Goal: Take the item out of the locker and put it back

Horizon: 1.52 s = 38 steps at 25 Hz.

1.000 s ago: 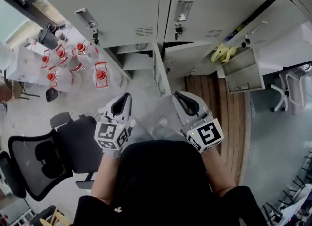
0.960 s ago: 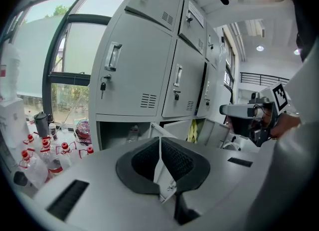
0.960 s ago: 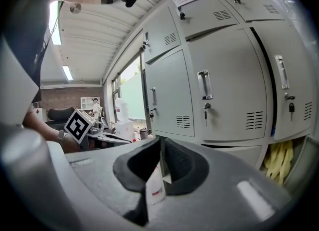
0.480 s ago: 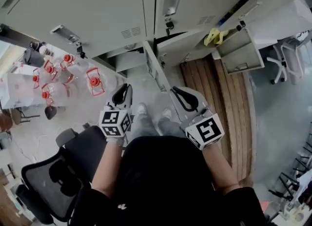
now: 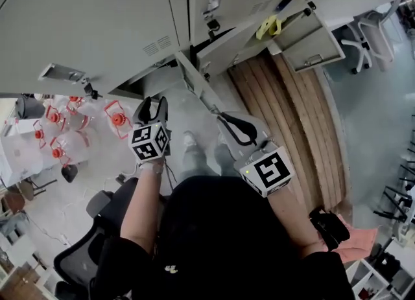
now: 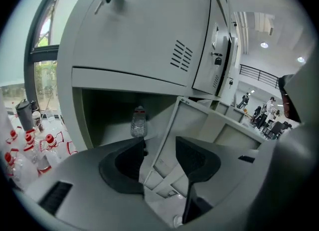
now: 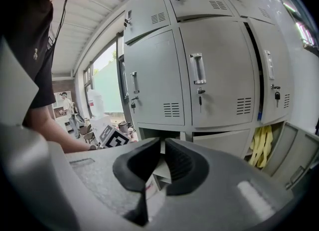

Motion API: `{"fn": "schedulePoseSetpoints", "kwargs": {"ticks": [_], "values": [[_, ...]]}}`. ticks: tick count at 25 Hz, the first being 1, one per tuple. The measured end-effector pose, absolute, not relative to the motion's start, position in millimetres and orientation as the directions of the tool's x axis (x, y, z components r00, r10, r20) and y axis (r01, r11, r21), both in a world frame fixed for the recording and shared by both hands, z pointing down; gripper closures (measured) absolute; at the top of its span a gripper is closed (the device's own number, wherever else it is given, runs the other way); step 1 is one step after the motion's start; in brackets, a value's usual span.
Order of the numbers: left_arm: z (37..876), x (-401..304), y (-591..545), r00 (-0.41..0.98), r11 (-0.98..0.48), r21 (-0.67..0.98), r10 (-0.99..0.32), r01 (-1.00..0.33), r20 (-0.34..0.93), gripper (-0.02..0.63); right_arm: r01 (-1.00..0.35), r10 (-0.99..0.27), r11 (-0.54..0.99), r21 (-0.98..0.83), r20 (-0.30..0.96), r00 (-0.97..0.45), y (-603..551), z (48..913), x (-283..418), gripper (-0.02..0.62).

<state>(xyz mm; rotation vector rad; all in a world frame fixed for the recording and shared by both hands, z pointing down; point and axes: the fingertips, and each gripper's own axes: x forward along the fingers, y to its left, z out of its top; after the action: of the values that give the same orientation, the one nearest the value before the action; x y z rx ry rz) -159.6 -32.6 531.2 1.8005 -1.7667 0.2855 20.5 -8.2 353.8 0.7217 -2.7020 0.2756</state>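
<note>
A clear water bottle [image 6: 139, 121] with a red label stands upright inside the open bottom locker [image 6: 107, 120]. Its grey door [image 5: 194, 88] is swung out toward me. My left gripper [image 6: 160, 145] points at the locker mouth, a short way in front of the bottle. Its jaws have just been opening and nothing is between them. In the head view the left gripper [image 5: 153, 103] is left of the door, and the bottle is hidden there. My right gripper [image 5: 223, 118] hovers right of the door with its fingertips together and empty. In its own view the right gripper [image 7: 163, 145] faces the locker bank.
Water jugs with red caps [image 5: 61, 130] stand on the floor at the left. A black office chair [image 5: 91, 253] is behind my left arm. Another locker stands open at the right with something yellow [image 5: 269, 26] inside. Wooden planks [image 5: 285, 117] run along the right.
My left gripper has gone forward and down toward the open bottom locker, and its jaws have parted. My right gripper shifted slightly. The lockers now sit closer in the head view.
</note>
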Motion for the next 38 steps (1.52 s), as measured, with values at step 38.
{"fn": "schedulePoseSetpoints", "kwargs": {"ticks": [38], "values": [[643.0, -218.6, -170.3, -0.02, 0.097, 0.093, -0.79, -0.991, 0.613, 0.262, -0.777, -0.622, 0.619, -0.115, 0.531, -0.575, 26.0, 399.4, 74.4, 0.571]]}}
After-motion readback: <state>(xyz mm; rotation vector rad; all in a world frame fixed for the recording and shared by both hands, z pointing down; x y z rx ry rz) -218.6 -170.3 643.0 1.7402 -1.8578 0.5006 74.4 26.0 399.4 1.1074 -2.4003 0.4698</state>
